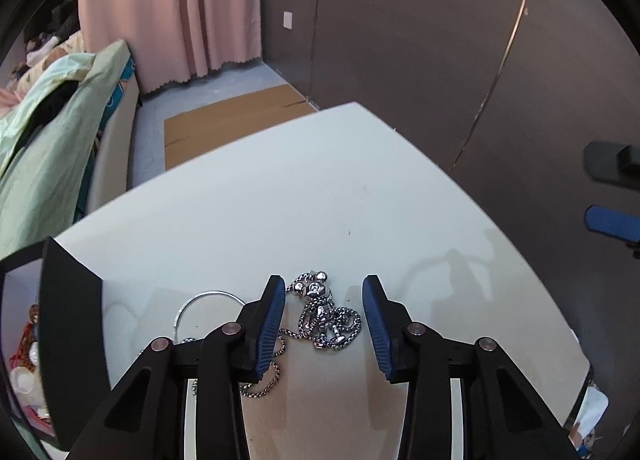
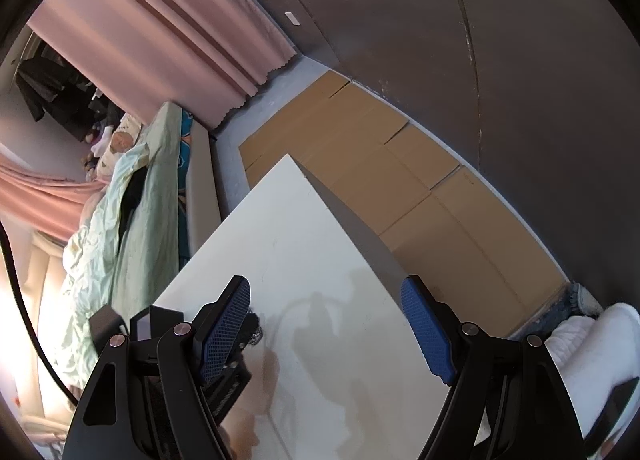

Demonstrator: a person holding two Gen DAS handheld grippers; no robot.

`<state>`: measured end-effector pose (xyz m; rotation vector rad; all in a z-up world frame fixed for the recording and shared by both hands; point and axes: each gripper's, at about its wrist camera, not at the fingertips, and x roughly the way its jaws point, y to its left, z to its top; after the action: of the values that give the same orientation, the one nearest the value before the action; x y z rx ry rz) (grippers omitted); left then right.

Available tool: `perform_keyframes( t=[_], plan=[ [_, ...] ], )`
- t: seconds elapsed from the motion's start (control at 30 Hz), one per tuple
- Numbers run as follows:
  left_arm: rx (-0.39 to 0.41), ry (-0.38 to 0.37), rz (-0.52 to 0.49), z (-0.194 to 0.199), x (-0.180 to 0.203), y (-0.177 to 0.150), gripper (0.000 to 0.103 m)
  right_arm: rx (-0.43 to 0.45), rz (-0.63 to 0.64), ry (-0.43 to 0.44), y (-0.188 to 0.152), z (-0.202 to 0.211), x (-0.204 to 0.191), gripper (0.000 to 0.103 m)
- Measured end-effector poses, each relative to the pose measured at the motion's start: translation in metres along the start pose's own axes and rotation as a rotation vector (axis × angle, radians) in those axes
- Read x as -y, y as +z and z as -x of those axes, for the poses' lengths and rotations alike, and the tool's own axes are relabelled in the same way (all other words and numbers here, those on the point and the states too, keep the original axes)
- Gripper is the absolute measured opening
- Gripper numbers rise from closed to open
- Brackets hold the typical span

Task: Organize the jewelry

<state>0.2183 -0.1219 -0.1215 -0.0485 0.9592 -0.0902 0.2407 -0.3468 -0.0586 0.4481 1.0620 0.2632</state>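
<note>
A silver chain necklace with a figure pendant [image 1: 322, 314] lies bunched on the white table [image 1: 280, 195]. My left gripper [image 1: 324, 320] is open and low over it, with the necklace between its blue pads [image 1: 272, 324]. A thin silver bangle [image 1: 200, 306] lies just left of the left finger. A black jewelry box [image 1: 68, 324] stands open at the left, with small items inside. My right gripper [image 2: 326, 330] is open and empty above the table [image 2: 304, 240]. The left gripper [image 2: 224, 348] and a bit of the chain [image 2: 256, 334] show behind its left finger.
The table's far edge drops to flattened cardboard [image 2: 400, 187] on the floor by a dark wall. A bed with green bedding [image 1: 52, 131] lies to the left and a pink curtain [image 1: 176, 7] hangs behind. The right gripper's blue pad [image 1: 612, 221] shows at the right edge.
</note>
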Motion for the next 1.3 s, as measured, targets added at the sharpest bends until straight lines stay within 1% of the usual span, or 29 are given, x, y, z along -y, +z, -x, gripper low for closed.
perform_keyframes(
  t=[0.03,0.1,0.13,0.2,0.37,0.63,0.93,1.3],
  plan=[
    [0.014,0.014,-0.007,0.001,0.0,-0.001,0.038,0.0,0.0,0.0,0.0,0.0,0.0,0.079],
    [0.008,0.027,-0.023,0.0,0.001,0.0,0.03,-0.002,-0.001,0.0,0.001,0.0,0.001,0.079],
    [0.006,0.034,-0.035,0.0,0.001,-0.001,0.029,-0.003,-0.002,0.0,0.001,0.001,0.001,0.079],
    [0.005,0.04,-0.043,0.002,0.0,-0.004,0.017,-0.004,0.0,-0.002,0.0,0.0,0.0,0.079],
    [-0.006,-0.001,-0.005,0.008,-0.009,-0.007,0.016,-0.012,0.008,-0.009,-0.004,-0.003,-0.003,0.079],
    [0.07,-0.029,0.023,0.04,-0.015,-0.003,0.015,-0.026,0.03,-0.025,-0.01,-0.009,-0.009,0.079],
    [0.199,-0.06,0.078,0.098,-0.035,0.011,0.015,-0.05,0.061,-0.05,-0.017,-0.019,-0.017,0.079],
    [0.354,-0.089,0.136,0.172,-0.064,0.019,0.015,-0.078,0.125,-0.052,-0.029,-0.034,-0.039,0.079]
  ],
)
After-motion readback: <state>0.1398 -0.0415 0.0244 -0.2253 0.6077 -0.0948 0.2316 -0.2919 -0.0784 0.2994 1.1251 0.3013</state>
